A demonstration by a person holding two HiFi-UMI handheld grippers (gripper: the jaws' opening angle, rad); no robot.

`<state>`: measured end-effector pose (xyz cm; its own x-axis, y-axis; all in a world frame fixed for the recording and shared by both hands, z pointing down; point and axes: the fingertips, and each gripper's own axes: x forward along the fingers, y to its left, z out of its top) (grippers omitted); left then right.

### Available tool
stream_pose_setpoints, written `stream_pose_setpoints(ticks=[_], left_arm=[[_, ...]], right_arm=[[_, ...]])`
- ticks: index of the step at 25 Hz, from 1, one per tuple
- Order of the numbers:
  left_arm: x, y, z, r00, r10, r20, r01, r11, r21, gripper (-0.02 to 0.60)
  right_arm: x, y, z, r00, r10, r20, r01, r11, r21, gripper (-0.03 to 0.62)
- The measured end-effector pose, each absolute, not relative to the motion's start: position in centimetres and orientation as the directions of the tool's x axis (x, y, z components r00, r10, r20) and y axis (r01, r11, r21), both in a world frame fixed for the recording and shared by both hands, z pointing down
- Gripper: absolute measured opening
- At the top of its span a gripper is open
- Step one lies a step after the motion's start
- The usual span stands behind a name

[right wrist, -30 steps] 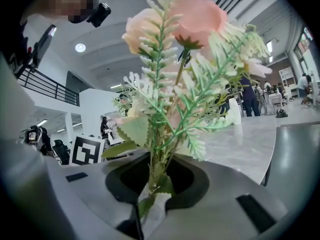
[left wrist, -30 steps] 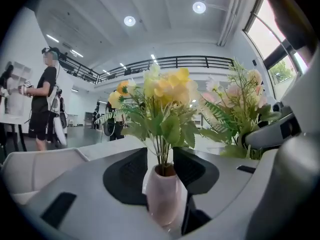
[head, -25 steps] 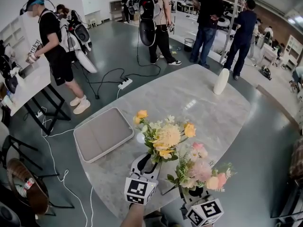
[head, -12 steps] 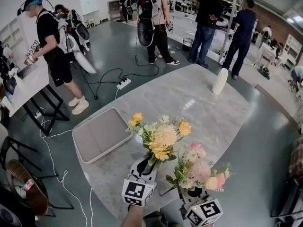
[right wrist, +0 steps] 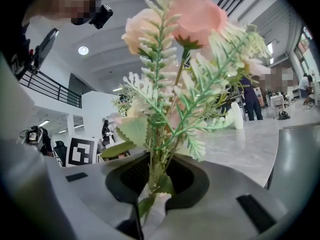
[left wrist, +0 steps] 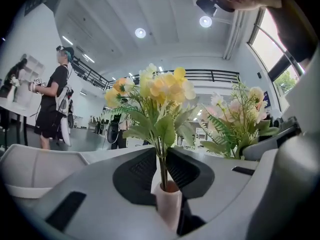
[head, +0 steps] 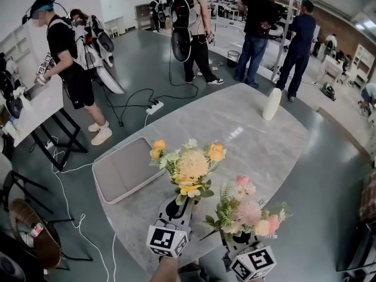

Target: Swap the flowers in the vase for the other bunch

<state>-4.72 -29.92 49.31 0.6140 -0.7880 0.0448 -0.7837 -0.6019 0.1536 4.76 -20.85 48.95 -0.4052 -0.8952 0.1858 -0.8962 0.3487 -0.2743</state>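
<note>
Pinched upright in left gripper (head: 176, 209), fingers just closed onto its sleeved stem: yellow bunch (head: 191, 166). Pinched upright in right gripper (head: 241, 239): pink bunch (head: 249, 211). Empty vase (head: 272, 103) well apart, far across surface (head: 235, 128), off to the right; likely nearer right gripper.

A flat grey tray (head: 126, 169) lies on the marble table (head: 235, 128), ahead of the left gripper (head: 178, 207) and to its left. Far beyond it, on the floor, a white power strip (head: 155, 107) lies among black cables (head: 132, 96), and several people (head: 197, 28) stand past it.
</note>
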Motion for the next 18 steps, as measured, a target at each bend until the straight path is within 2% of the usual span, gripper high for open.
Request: stream_pose_setpoints(ticks=[18], left_arm=[[-6.0,-29.1,43.7,0.57,-0.82,-0.055,-0.81,-0.572,0.128,0.071]], right_arm=[[5.3,-19.8,46.1,-0.406,-0.907,0.117,-0.886,0.359,-0.294,0.087]])
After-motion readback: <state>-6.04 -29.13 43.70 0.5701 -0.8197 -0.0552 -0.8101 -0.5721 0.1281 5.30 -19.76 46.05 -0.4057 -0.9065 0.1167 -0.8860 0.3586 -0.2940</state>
